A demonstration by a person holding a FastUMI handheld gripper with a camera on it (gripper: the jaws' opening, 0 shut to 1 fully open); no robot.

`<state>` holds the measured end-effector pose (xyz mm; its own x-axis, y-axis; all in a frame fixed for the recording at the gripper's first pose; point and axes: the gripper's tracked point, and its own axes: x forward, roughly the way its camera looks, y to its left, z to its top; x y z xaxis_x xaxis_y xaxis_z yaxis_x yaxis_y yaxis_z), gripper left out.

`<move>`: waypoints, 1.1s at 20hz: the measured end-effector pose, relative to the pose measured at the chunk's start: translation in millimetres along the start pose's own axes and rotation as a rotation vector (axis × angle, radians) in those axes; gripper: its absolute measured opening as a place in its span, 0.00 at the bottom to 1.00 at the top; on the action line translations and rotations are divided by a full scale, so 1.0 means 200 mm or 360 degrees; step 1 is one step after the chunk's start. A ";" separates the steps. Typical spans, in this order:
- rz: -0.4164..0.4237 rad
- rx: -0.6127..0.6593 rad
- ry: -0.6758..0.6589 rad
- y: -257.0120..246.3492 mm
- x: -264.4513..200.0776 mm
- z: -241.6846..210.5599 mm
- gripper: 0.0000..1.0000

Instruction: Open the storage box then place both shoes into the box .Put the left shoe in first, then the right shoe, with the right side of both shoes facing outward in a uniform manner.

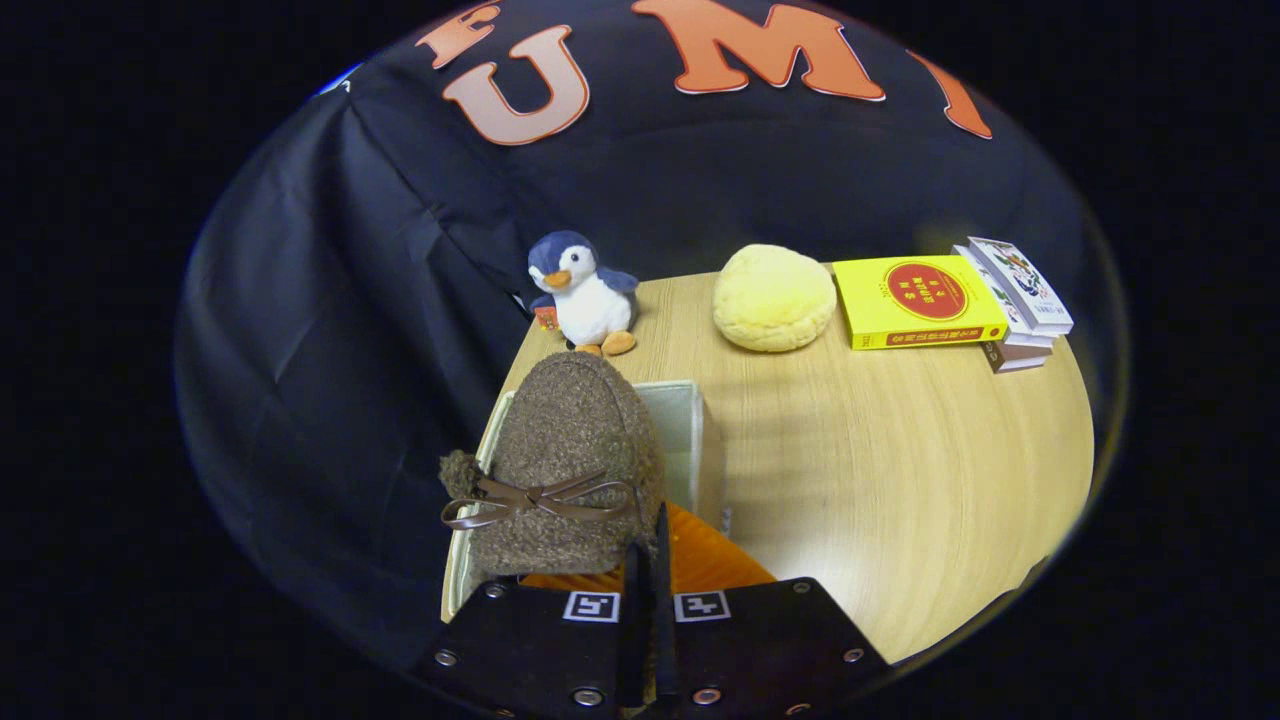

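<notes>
Bright, sharp centre; table point(900, 450) glare; edges bowed, perhaps dimmer.

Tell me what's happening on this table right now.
A hand-held set of tongs is pinched shut on the edge of a fuzzy brown shoe with a leather bow, holding it above the open white storage box. The orange lid lies beside the box. Beyond sit a penguin plush, a yellow cushion and some books on the wooden table.

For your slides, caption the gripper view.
Gripper shut on a brown fuzzy shoe, held over the open storage box.
</notes>
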<state>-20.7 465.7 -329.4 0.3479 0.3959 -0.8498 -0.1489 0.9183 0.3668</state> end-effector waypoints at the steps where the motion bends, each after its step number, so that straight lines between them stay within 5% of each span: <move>1: -0.0032 -0.0004 0.0020 0.02 0.04 -0.02 0.05; 5: -0.0168 -0.0030 0.0064 0.01 0.17 -0.10 0.06; 8: -0.0239 -0.0041 0.0105 -0.02 0.20 -0.15 0.16; 11: -0.0196 -0.0011 0.0187 0.01 0.20 -0.22 0.20; 17: -0.0012 -0.0078 -0.0081 0.04 -0.05 0.05 0.32; 22: 0.0053 -0.0156 -0.0321 -0.07 -0.33 0.23 0.51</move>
<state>0.2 425.6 -261.5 0.5180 0.4270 -0.7411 -0.2496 0.9042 0.3466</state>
